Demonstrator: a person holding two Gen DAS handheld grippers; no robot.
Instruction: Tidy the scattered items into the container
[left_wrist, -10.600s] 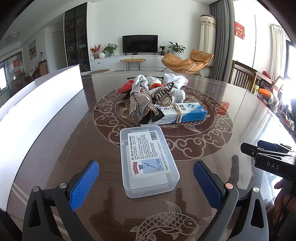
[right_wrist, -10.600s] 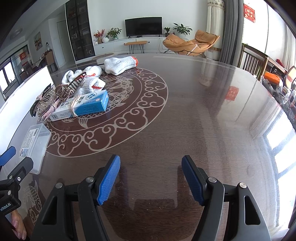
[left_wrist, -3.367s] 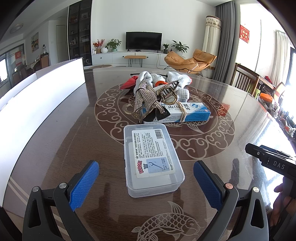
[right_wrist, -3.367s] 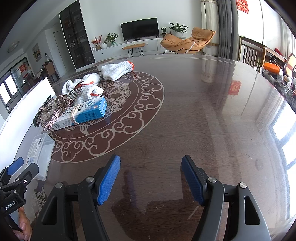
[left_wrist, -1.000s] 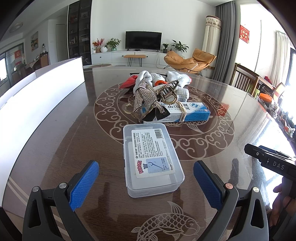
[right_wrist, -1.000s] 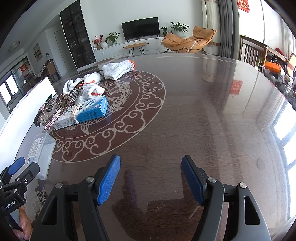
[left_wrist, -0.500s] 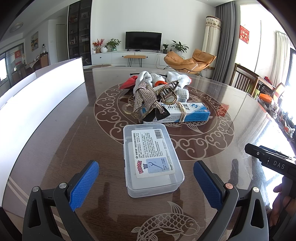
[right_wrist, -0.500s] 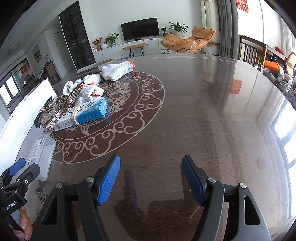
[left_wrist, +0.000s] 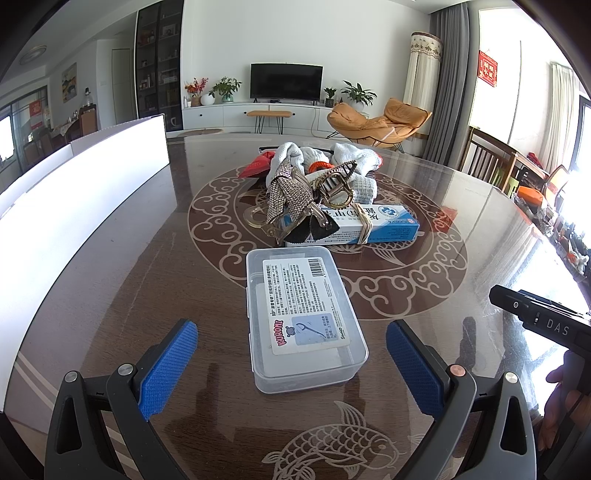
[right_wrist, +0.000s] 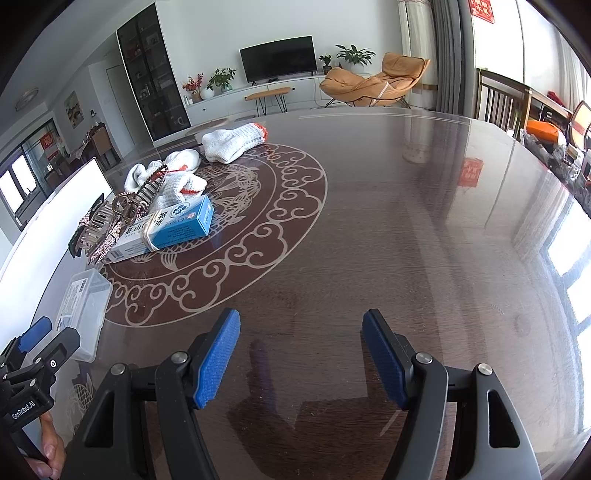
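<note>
Hardly anything is being shifted since the earlier frames. From the left wrist, the left gripper (left_wrist: 291, 363) is being held spread and empty, the clear container (left_wrist: 301, 314) lying straight ahead between its fingers, long axis pointing away, lid apparently on.

From the right wrist, the right gripper (right_wrist: 301, 360) is being held spread over bare table (right_wrist: 406, 229), the scattered pile (right_wrist: 155, 210) lying well apart, far left.

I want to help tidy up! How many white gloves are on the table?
3. One white glove lies alone farthest away; two more bunch behind the blue box, beside the hair clips. More may hide underneath.
</note>
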